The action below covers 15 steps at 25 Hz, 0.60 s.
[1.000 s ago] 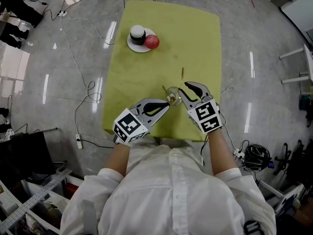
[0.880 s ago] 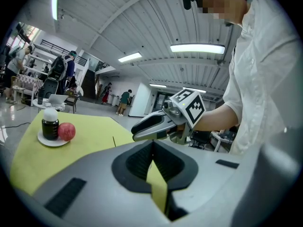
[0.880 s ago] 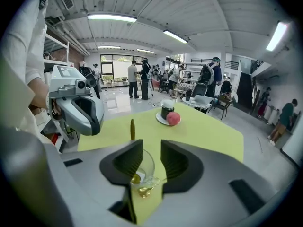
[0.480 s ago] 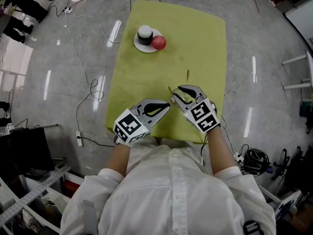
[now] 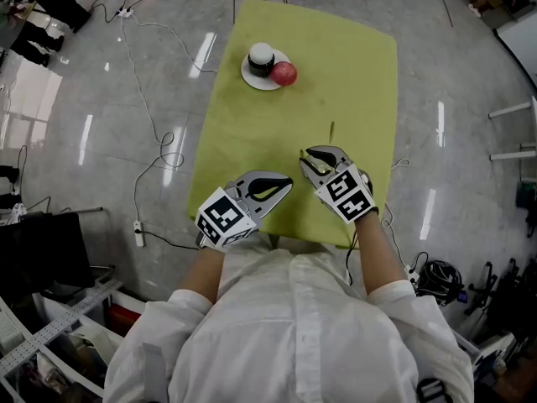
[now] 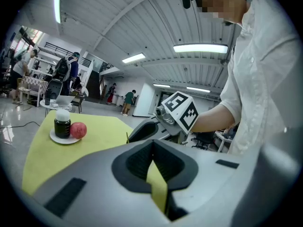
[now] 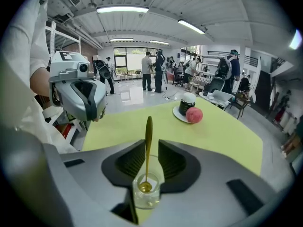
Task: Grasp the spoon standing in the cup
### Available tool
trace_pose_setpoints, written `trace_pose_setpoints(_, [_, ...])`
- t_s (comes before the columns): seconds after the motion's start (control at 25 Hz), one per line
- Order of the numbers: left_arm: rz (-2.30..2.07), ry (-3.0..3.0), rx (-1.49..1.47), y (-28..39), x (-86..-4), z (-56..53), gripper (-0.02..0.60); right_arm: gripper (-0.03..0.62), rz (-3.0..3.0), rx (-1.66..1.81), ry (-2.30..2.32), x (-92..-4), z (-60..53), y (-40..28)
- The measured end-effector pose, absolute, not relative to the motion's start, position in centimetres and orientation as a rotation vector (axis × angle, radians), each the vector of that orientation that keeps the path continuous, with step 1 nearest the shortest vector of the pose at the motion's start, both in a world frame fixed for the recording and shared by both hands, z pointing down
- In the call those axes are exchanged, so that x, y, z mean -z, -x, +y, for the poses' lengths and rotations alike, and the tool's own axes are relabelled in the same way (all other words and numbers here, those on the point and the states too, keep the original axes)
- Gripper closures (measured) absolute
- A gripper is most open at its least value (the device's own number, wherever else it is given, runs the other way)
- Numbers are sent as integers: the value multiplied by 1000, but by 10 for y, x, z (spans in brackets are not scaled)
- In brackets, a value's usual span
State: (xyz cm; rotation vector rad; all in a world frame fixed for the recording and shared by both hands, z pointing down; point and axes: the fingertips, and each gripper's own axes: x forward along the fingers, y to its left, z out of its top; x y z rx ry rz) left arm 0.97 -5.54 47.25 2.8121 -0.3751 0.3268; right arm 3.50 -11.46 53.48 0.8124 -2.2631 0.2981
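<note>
A small clear glass cup stands on the yellow-green table with a gold spoon upright in it. In the head view only the spoon's handle tip shows beyond my right gripper, which covers the cup. The right gripper has the cup between its jaws, which are closing in on the glass; the spoon handle rises in the gap between the tips. My left gripper hovers just left of it near the table's front edge, tips together, holding nothing.
At the table's far end a white saucer carries a dark jar with a white lid, and a red apple sits beside it. Cables trail on the floor left of the table. People stand far off in the room.
My right gripper has slid forward around the cup, which was in plain sight between the grippers a second ago and is now hidden under it. The left gripper has stayed put.
</note>
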Motion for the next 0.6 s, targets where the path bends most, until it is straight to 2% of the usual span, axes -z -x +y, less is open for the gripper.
trace_pose_setpoints(0.24, [-385,-2812,-331,-5,-471,-57,577,557,-2270,-289,-778,-540,-115,-31])
trace_pose_setpoints(0.6, [-373,-2818,-335,-3,-470,-59,577,568,-2265,-272,-803,-537,-113,-31])
